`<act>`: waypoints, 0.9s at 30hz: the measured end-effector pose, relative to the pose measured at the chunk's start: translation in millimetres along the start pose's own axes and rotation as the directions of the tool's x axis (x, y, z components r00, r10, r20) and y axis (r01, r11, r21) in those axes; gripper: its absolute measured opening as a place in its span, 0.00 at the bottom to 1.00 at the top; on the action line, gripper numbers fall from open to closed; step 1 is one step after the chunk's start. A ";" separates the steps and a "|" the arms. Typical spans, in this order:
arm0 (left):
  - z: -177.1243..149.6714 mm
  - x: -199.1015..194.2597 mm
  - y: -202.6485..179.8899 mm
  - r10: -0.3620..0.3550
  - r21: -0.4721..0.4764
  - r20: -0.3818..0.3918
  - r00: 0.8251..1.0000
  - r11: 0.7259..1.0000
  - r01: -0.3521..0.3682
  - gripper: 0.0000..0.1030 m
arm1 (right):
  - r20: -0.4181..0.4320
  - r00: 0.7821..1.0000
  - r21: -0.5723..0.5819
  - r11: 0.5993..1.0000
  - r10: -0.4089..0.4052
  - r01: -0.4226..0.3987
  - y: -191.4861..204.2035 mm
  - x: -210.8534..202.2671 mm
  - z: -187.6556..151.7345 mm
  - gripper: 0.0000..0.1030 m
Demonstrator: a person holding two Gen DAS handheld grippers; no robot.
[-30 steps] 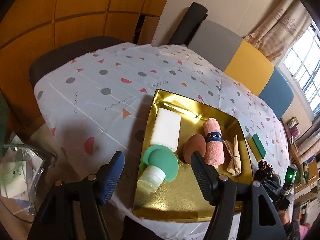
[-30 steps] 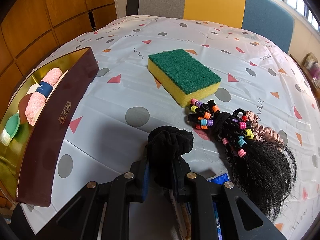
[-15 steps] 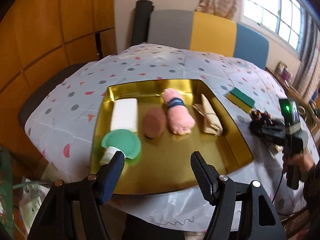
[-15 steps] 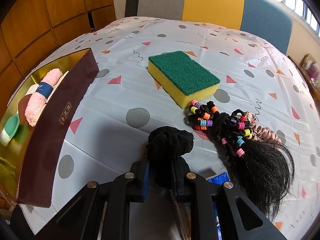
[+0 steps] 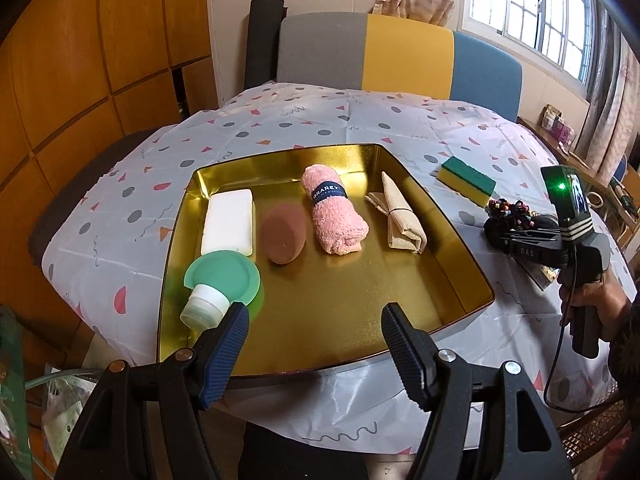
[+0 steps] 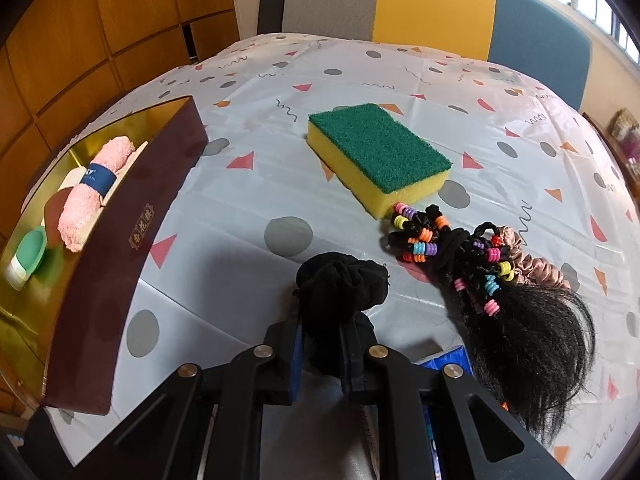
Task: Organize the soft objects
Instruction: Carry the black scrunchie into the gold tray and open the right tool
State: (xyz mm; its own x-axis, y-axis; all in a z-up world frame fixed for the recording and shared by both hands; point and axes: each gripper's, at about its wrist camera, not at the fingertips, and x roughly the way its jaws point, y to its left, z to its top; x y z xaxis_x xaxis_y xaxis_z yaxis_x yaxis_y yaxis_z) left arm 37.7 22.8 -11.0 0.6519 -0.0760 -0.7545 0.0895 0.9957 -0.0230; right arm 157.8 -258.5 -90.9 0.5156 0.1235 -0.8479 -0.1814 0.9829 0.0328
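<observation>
— Your right gripper (image 6: 320,344) is clenched on the black scrunchie (image 6: 342,284), which bulges above the pads, just over the tablecloth (image 6: 240,200).

— And the left?

— Your left gripper (image 5: 316,344) hangs with jaws apart, nothing between them, over the near rim of the gold tray (image 5: 460,248) (pink towel (image 5: 334,210), brown sponge (image 5: 284,234) and white bar (image 5: 229,222) lie inside).

— Outside the tray?

— The green-and-yellow sponge (image 6: 378,156), touching the beaded hair ties (image 6: 452,244).
</observation>
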 end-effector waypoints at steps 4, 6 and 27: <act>-0.6 -1.1 4.7 -0.009 -0.010 0.004 1.000 1.000 0.009 0.68 | 0.063 0.997 0.052 0.998 0.036 -0.040 -1.7 -24.5 7.7 0.13; -0.9 -1.2 8.1 -0.011 -0.019 0.006 1.000 1.000 0.012 0.68 | 0.101 0.992 0.068 0.994 0.073 -0.080 2.0 -40.4 10.2 0.13; -1.2 -8.4 87.6 0.060 -0.220 0.039 0.997 0.974 -0.050 0.68 | -0.133 0.894 -0.201 0.871 0.429 -0.448 218.5 -43.9 22.6 0.13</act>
State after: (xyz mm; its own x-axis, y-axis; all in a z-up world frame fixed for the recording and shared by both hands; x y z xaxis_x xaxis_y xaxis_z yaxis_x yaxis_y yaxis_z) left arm 39.1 110.8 -7.4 0.6850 -0.0178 -0.7283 -0.1114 0.9854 -0.1289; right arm 114.4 -46.0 -34.5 0.2719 0.5134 -0.8139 -0.5575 0.7734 0.3016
